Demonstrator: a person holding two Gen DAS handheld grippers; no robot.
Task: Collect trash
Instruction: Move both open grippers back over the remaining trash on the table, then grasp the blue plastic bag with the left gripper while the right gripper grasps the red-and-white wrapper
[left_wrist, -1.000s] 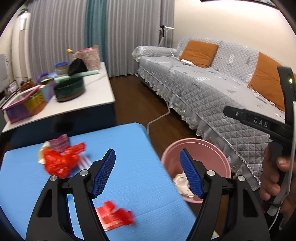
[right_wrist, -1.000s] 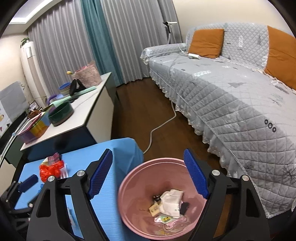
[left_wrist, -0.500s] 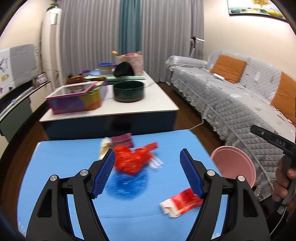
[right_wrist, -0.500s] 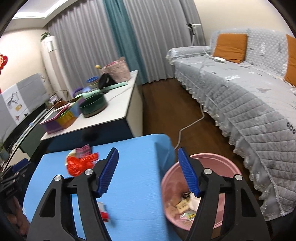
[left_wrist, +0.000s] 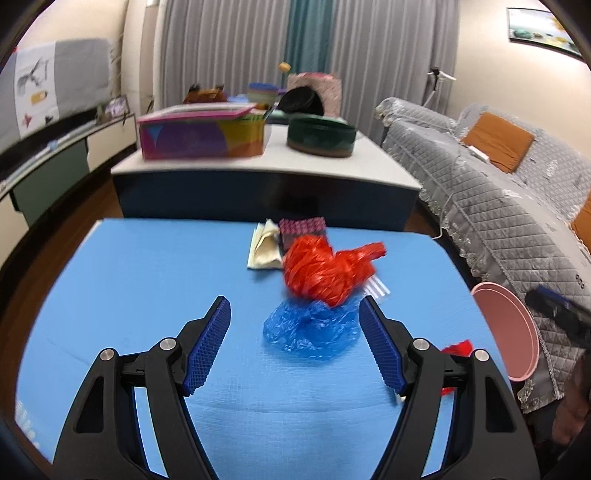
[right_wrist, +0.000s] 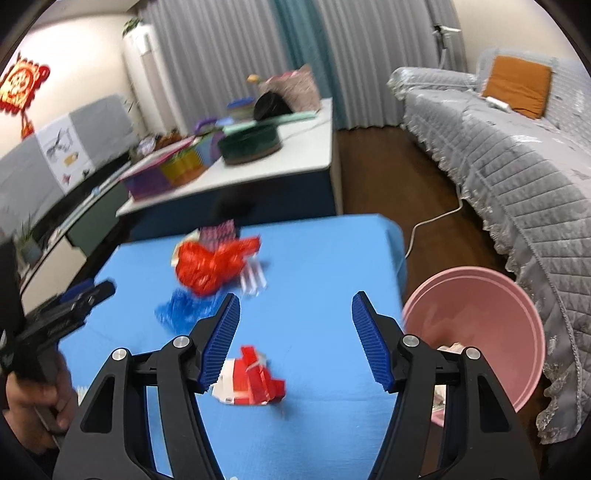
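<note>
Trash lies on a blue table (left_wrist: 147, 280): a crumpled blue plastic bag (left_wrist: 312, 326), a red plastic bag (left_wrist: 327, 271), a beige paper (left_wrist: 263, 248) and a patterned packet (left_wrist: 303, 226) behind it. My left gripper (left_wrist: 295, 343) is open and empty, with the blue bag between its fingers, just ahead. My right gripper (right_wrist: 295, 338) is open and empty above a red and white wrapper (right_wrist: 249, 382). The red bag (right_wrist: 212, 264) and blue bag (right_wrist: 183, 310) also show in the right wrist view. A pink bin (right_wrist: 476, 328) stands at the table's right edge.
A white low table (left_wrist: 266, 162) behind holds a colourful box (left_wrist: 201, 134) and a dark green bowl (left_wrist: 320, 134). A grey quilted sofa (left_wrist: 498, 206) runs along the right. A white cable (right_wrist: 436, 221) lies on the wood floor.
Both grippers have swung left, away from the pink bin and over the table. The left now faces the blue and red bags; the right is over the red and white wrapper.
</note>
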